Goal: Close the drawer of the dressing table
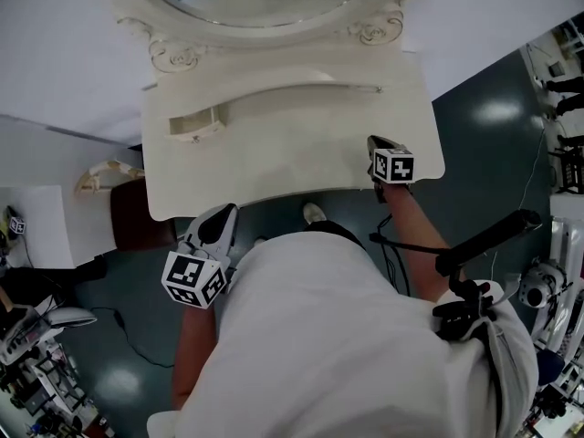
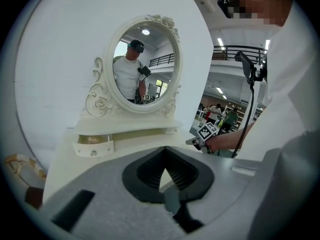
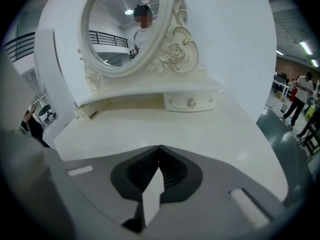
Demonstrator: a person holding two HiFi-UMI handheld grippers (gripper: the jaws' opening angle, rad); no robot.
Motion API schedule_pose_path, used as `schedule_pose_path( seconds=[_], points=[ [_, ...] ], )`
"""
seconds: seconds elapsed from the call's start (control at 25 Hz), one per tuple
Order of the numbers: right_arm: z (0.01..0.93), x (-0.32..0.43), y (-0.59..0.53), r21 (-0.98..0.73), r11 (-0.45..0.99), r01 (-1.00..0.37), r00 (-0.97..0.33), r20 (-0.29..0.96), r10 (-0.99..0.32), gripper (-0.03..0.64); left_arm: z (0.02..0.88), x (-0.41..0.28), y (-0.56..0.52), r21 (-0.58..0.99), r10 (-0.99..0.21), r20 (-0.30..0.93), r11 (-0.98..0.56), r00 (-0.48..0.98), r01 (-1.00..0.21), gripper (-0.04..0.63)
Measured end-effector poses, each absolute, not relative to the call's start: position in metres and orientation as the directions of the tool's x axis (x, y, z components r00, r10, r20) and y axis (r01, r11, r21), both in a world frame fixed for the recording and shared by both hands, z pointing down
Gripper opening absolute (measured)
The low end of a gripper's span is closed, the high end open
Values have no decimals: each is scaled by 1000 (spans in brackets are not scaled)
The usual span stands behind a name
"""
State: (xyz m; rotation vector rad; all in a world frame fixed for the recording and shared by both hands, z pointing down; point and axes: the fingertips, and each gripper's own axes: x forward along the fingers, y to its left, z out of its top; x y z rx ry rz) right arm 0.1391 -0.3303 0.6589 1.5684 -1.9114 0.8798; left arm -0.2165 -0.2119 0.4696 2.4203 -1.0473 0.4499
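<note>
Drawer not yet closed; both tools shut and empty.

Head view: the dressing table [image 1: 301, 167] has one small drawer [image 1: 194, 126] pulled out at back left. The left gripper [image 1: 219, 219] and right gripper [image 1: 377, 144] are both well apart from it. Left gripper view: jaws together, nothing between them, the open drawer ahead. Right gripper view: jaws together; two drawers counted, the second drawer [image 3: 190, 103] shut, under one mirror [image 3: 120, 24]. I judge the whole push remains.
</note>
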Motion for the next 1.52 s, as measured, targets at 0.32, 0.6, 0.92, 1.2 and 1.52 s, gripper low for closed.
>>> schedule_pose_path(
  seconds=[0.32,0.6,0.92,1.2,1.52],
  points=[
    [636,69,-266,-182,265,-947,-310,734,-605,0,471,-244,-179,294,-592,450,-609,669,-736,2],
    [608,9,-232,-178,378,-909,-384,710,-590,0,469,-261,-164,299,-577,438,-629,689,-717,2],
    [577,-57,-205,-137,502,-854,-454,668,-589,0,476,-288,-141,299,-563,448,-638,695,-710,2],
    [569,-91,-184,-119,537,-835,-471,659,-586,0,477,-311,-124,297,-561,437,-648,704,-701,2],
    [566,-120,-157,-104,526,-844,-455,659,-599,0,488,-341,-101,311,-539,439,-660,719,-684,2]
  ],
)
